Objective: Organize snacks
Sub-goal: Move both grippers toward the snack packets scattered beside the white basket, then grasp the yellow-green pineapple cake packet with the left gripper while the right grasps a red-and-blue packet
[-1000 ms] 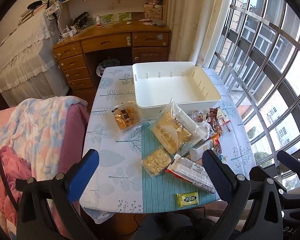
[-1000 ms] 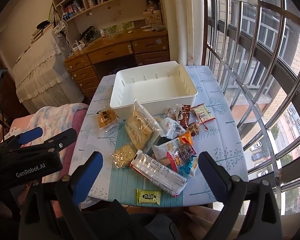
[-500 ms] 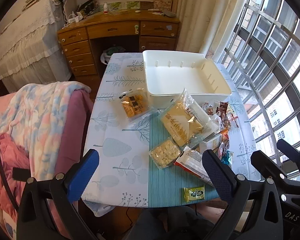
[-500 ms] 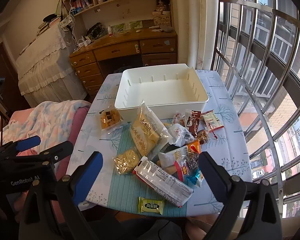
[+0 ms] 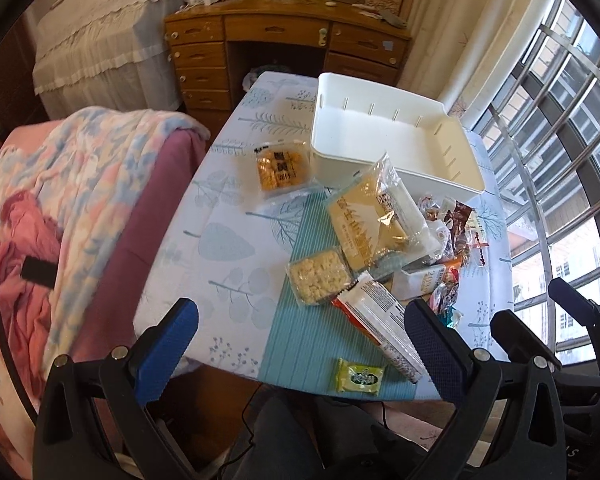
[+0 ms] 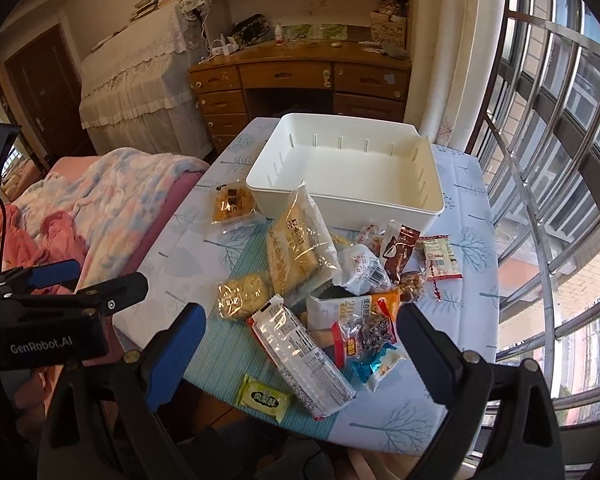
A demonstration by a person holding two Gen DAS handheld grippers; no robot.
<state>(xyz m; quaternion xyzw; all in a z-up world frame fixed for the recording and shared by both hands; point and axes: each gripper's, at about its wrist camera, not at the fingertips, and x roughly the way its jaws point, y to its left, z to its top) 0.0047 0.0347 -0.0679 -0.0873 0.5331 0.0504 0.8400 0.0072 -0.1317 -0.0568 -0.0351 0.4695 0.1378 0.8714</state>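
Patterned cloth covers the table (image 6: 472, 280), where both grippers, left (image 5: 300, 340) and right (image 6: 300, 344), hover over the near edge with jaws wide apart and empty. Just beyond them lie the snacks (image 6: 320, 280), a loose heap of light, crinkly, slippery packets, probably best pinched at a sealed edge because the biscuits inside could crush. Farther back sits the white bin (image 6: 340, 200), empty.

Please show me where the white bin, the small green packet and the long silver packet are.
white bin (image 6: 352, 178), right wrist view, on its bare floor.
small green packet (image 6: 265, 398), right wrist view, on the printed front.
long silver packet (image 5: 384, 328), left wrist view, on the middle of the wrapper.
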